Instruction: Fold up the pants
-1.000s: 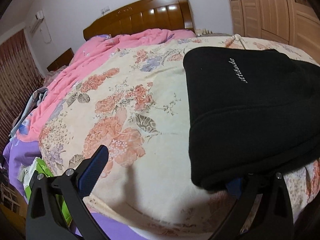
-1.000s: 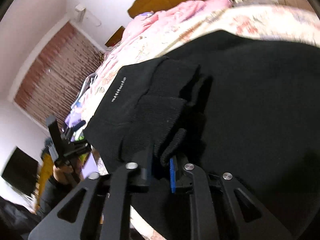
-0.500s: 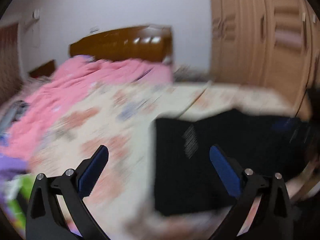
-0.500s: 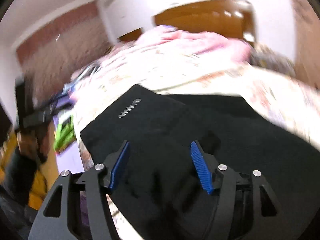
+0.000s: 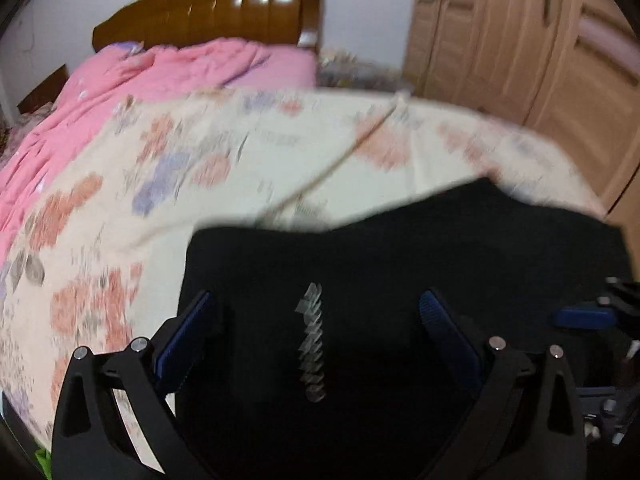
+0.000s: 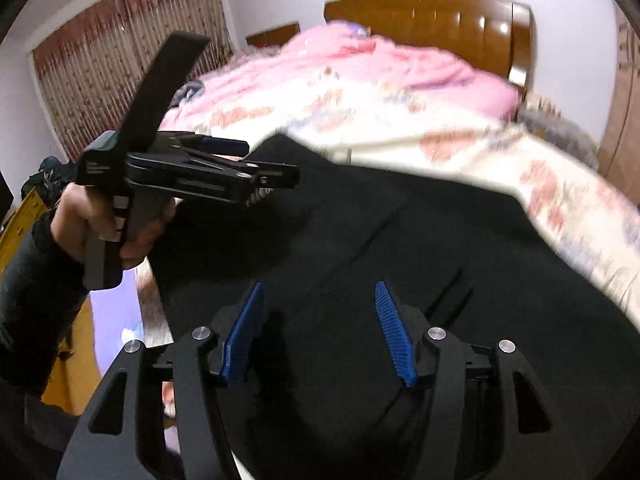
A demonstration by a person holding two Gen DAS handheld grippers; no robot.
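Note:
The black pants (image 5: 400, 264) lie folded on the floral bedspread (image 5: 240, 168), a pale printed word on the cloth between my left fingers. My left gripper (image 5: 316, 308) is open and empty, hovering over the pants' left part. My right gripper (image 6: 318, 292) is open and empty above the pants (image 6: 420, 248). The left gripper also shows in the right wrist view (image 6: 256, 160), held by a hand over the pants' left edge. The right gripper's blue pad (image 5: 584, 316) shows at the right edge of the left wrist view.
A pink quilt (image 5: 132, 92) covers the bed's far side below a wooden headboard (image 5: 208, 12). A wooden wardrobe (image 5: 540, 48) stands to the right. Patterned curtains (image 6: 112, 60) hang at the left. A purple sheet (image 6: 116, 312) hangs at the bed's near edge.
My right gripper has let go of the pants cloth and opened. Both grippers have lifted and swung to face the headboard. My left gripper has moved right, over the pants.

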